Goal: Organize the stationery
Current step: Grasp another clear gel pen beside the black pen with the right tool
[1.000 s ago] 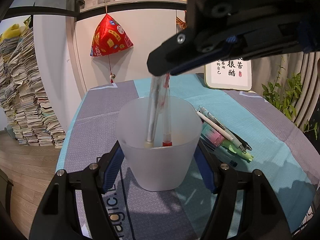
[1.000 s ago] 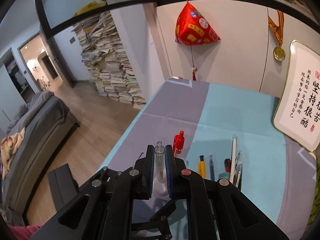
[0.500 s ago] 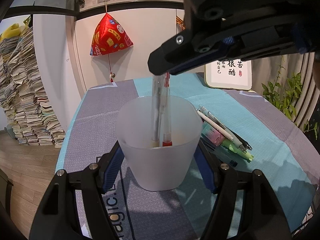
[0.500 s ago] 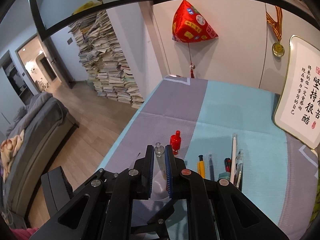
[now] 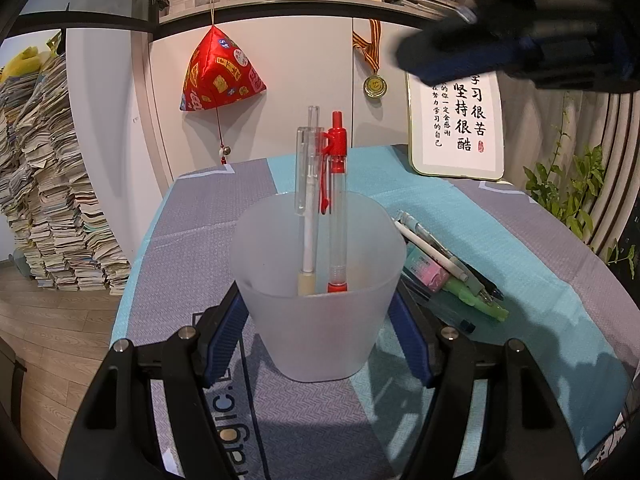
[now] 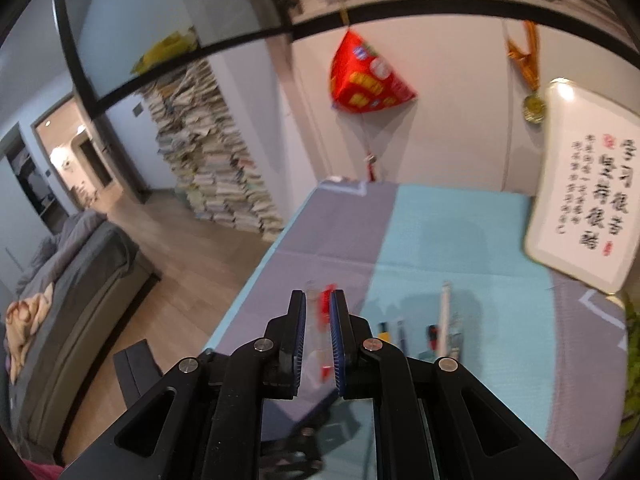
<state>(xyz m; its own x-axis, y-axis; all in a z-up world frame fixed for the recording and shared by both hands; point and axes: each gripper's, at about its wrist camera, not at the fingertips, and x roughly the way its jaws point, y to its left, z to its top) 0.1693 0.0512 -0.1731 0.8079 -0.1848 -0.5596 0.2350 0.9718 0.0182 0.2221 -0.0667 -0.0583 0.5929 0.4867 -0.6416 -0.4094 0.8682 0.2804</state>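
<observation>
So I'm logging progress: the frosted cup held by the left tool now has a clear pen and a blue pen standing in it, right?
Not quite. The left wrist view shows the frosted cup between the left tool's fingers, with a clear pen and a red pen standing in it, not a blue one. The rest holds.

Clear pen let go, right gripper lifted away

The right gripper (image 6: 318,316), which 1 s ago pinched the clear pen (image 5: 308,184) above the cup (image 5: 316,300), now has its jaws slightly apart with nothing between them, and has risen to the upper right of the left view. The clear pen stands free in the cup beside the red pen (image 5: 337,200), both fully exposed.
</observation>
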